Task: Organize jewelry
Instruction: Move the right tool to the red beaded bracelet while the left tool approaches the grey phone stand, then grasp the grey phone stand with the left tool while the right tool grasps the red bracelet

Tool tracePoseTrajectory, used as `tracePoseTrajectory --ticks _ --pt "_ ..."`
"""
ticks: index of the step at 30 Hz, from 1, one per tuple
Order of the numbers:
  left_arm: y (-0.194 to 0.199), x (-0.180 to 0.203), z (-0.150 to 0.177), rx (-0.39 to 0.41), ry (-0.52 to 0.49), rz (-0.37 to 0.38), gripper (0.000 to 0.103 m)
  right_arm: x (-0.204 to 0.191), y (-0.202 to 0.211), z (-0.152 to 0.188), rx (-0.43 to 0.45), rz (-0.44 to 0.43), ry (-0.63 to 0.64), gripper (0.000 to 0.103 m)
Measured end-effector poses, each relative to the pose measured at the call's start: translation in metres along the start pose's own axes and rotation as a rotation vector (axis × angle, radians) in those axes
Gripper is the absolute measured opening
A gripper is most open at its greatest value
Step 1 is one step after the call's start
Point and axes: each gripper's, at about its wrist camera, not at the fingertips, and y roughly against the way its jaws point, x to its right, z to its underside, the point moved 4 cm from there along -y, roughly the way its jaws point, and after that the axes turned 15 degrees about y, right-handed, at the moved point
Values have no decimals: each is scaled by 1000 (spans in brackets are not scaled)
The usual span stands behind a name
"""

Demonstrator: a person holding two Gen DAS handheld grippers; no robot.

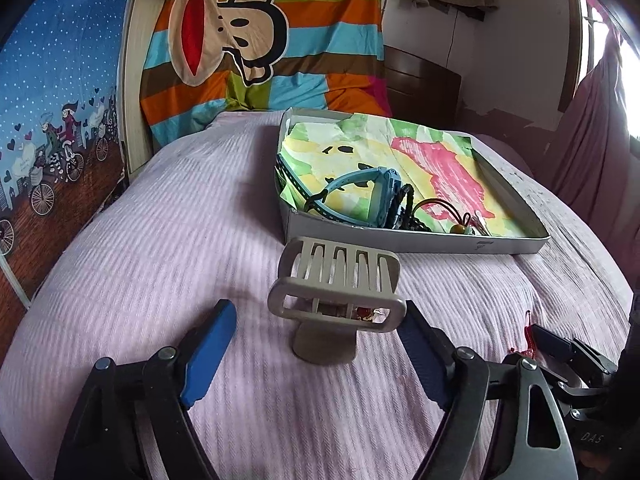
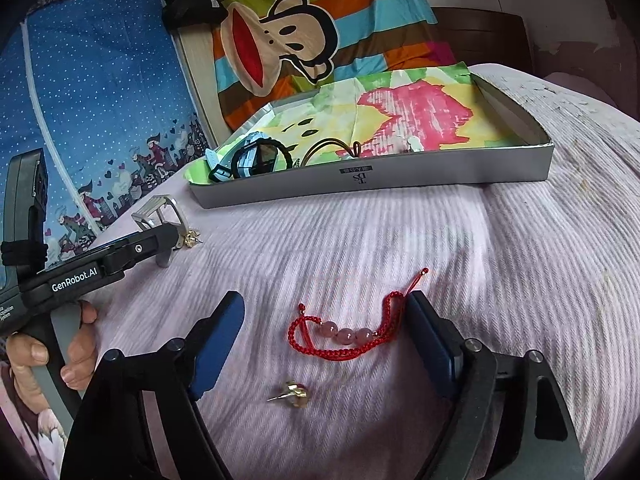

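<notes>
A beige hair claw clip (image 1: 335,300) stands on the pink bedspread between the fingers of my open left gripper (image 1: 316,320); its right finger (image 1: 416,336) is close to the clip's end. My open right gripper (image 2: 328,320) straddles a red cord bracelet with pink beads (image 2: 346,330); the cord's end lies at the right finger (image 2: 430,336). A small gold earring (image 2: 294,394) lies just below the bracelet. A grey shallow box (image 1: 400,242) holds a blue watch (image 1: 376,200), dark bracelets and cords on colourful paper. The box also shows in the right wrist view (image 2: 400,182).
Another gold earring (image 2: 190,238) lies by the clip (image 2: 158,210) and the left gripper body (image 2: 80,272). A striped monkey-print blanket (image 1: 260,40) hangs behind the bed. A blue patterned panel (image 1: 56,100) stands at the left. A dark wooden cabinet (image 1: 420,76) is behind the box.
</notes>
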Motion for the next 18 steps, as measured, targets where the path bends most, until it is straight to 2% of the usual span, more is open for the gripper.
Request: tracePoseTrajectory --ticks 7,18 --pt "-6 5 -1 -17 -5 25 62 -4 -1 0 10 -39 12 72" --pt "3 7 6 8 -19 67 62 -13 -1 2 19 -87 40 70"
